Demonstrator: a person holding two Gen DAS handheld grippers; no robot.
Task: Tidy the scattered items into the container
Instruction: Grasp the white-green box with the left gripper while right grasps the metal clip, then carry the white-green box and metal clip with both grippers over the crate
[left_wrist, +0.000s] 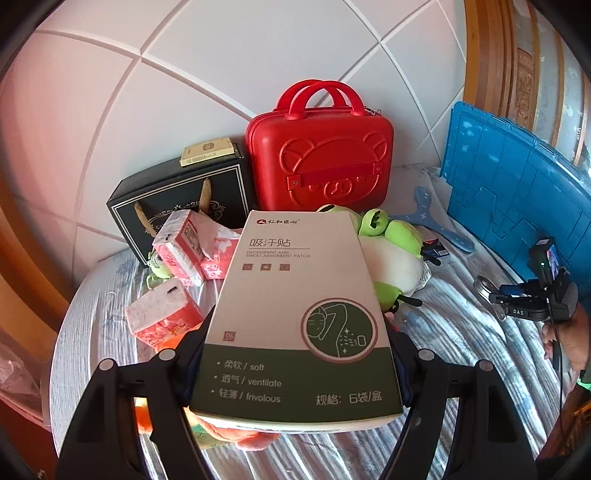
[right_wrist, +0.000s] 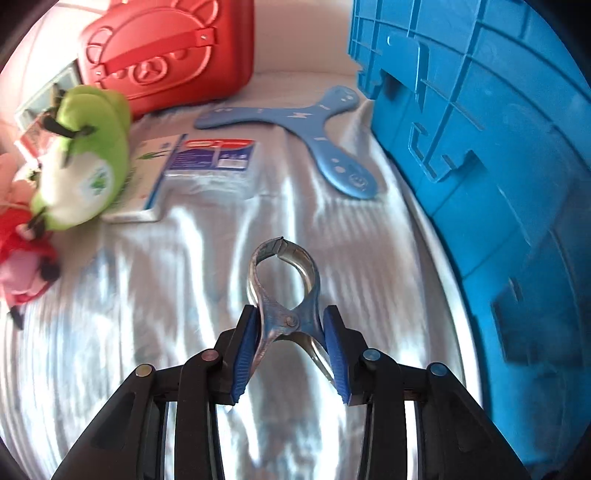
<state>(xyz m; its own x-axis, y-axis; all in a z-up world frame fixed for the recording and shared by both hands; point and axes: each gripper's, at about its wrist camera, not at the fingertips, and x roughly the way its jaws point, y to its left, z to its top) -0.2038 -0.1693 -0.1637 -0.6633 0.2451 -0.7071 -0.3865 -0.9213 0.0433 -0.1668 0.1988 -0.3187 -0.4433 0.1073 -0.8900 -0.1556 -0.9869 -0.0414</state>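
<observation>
My left gripper (left_wrist: 295, 354) is shut on a beige and green sweat-patch box (left_wrist: 299, 314), held above the striped cloth. My right gripper (right_wrist: 291, 332) is shut on a metal clamp clip (right_wrist: 284, 288), held above the cloth beside the blue crate (right_wrist: 480, 166). The right gripper also shows at the right of the left wrist view (left_wrist: 532, 295), in front of the crate (left_wrist: 517, 184). A green frog plush (left_wrist: 391, 254) lies behind the box. Pink tissue packs (left_wrist: 184, 251) lie to its left. A blue boomerang (right_wrist: 317, 129) lies near the crate.
A red bear-face case (left_wrist: 317, 155) stands at the back against the white wall. A black gift bag (left_wrist: 181, 199) stands left of it with a small box on top. A flat blue and white package (right_wrist: 199, 166) and a red and pink plush (right_wrist: 26, 258) lie on the cloth.
</observation>
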